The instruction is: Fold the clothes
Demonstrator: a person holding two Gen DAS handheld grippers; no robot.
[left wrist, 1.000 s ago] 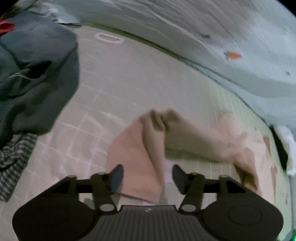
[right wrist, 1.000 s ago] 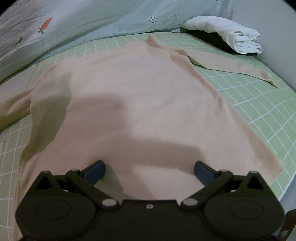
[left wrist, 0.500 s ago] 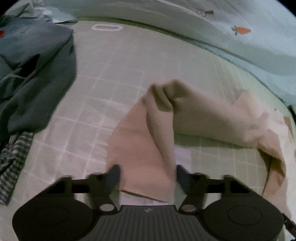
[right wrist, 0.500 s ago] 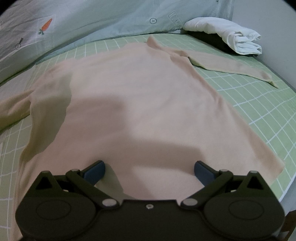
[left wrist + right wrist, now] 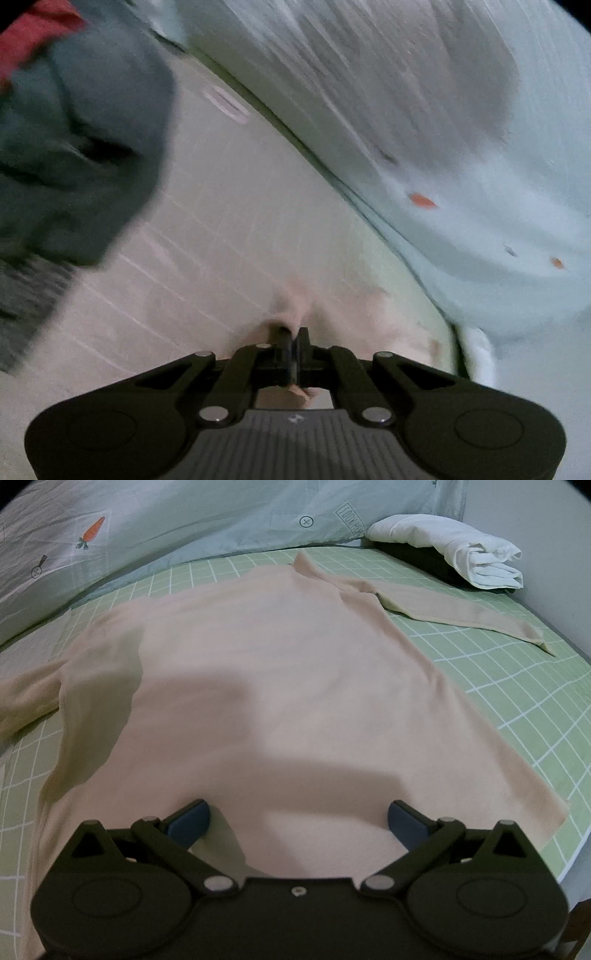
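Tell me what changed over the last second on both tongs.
The left tongs went from open around the peach sleeve to shut on it, and that view now swings fast, blurring the dark clothes pile. The right tongs remain open above the peach sweater; the folded white cloth and the green checked sheet are unchanged.

The beige top (image 5: 288, 686) is soft, matt knit cloth, smooth across its body; the green checked sheet (image 5: 517, 686) is flat woven cloth; the pale printed duvet (image 5: 184, 524) looks thin and creased; the right tool (image 5: 297, 821) is matt black plastic with dull blue pads (image 5: 190, 821) and bright metal rivets.
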